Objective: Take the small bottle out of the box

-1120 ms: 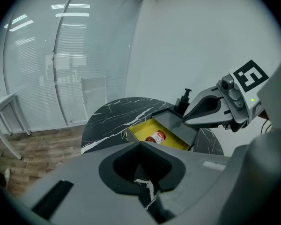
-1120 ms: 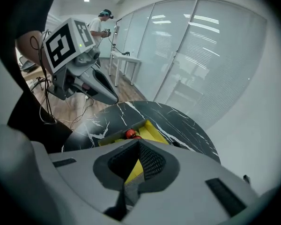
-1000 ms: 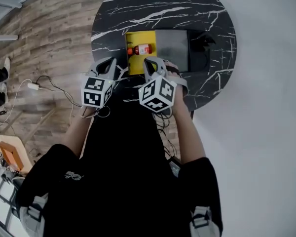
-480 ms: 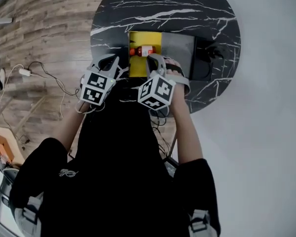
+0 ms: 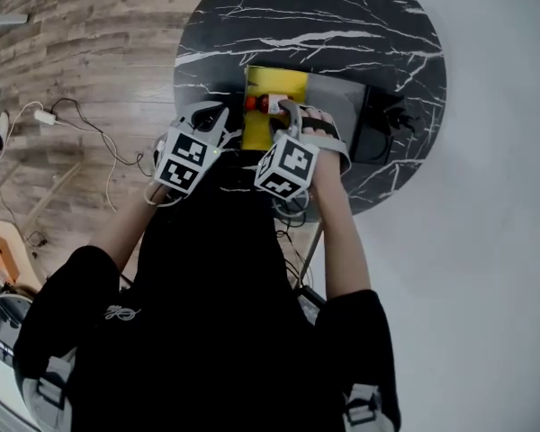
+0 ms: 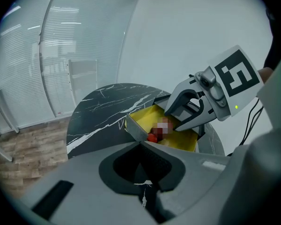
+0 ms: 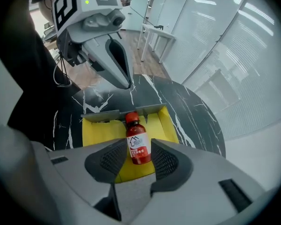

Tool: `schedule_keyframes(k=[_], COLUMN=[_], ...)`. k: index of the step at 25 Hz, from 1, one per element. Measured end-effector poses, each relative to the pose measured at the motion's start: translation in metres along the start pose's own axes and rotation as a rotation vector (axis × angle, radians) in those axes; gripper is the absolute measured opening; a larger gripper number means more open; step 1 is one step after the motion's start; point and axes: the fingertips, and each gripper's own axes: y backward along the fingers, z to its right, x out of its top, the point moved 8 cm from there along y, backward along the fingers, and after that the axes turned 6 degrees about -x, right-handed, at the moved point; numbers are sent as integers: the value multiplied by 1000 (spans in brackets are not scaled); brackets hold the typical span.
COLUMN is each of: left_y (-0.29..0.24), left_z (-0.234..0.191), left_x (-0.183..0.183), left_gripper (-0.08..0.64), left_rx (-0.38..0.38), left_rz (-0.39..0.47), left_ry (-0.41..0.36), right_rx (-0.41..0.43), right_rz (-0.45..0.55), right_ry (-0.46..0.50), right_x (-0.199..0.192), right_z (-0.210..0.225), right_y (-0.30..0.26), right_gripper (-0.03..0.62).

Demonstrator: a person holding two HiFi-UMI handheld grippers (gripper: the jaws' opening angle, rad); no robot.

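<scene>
**Over the yellow box (image 7: 96,130), the right tool (image 7: 140,157) stands spread about the small bottle (image 7: 139,151)**

At the lower middle of the right gripper view, the bottle's lower half lies between the right tool's two ribbed pads (image 7: 113,157). The jaws have just been opening and now stand released, one on each side of the bottle. A sliver of yellow shows between the left-hand pad and the bottle, and neither pad presses on it. The bottle lies flat on the box's yellow floor. It is filled red, with a white label (image 7: 137,142) around its middle. Its red cap (image 7: 132,118) points up the frame, close to the grey wall (image 7: 100,115) at the box's far end.

The left tool (image 6: 141,145) is clenched on nothing. In the left gripper view its jaws meet along a closed seam at the lower middle of the frame, their tip aimed at the near corner of the box. In the right gripper view it hangs at the upper left, with its tip down near the bench (image 7: 192,116) just beyond the grey wall. Whether it touches the bench I cannot tell.

In the head view the round black bench, veined in white, carries the box at its lower middle. A grey panel (image 5: 333,106) lies against the box's right side. Each tool shows its marker cube (image 5: 288,167) just below the box. A wooden floor (image 5: 81,70) fills the upper left of that view, with cables (image 5: 81,120) lying across it.
</scene>
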Motion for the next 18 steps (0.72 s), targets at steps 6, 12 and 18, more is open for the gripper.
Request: schedule_keyframes(k=[6, 12, 18], left_y=[-4, -8, -8], left_z=[-7, -14, -15], left_x=[-1, 0, -4], left_gripper=[-2, -2, -2], left_rx=[-5, -2, -3], left_rz=[-9, -8, -19], left_ry=[22, 40, 45], right_rx=[33, 65, 74], right_rz=[-33, -57, -73], right_ry=[66, 100, 117], right_x=[3, 4, 2], right_z=[2, 4, -1], right_y=[-12, -24, -32], right_gripper=[161, 184, 192])
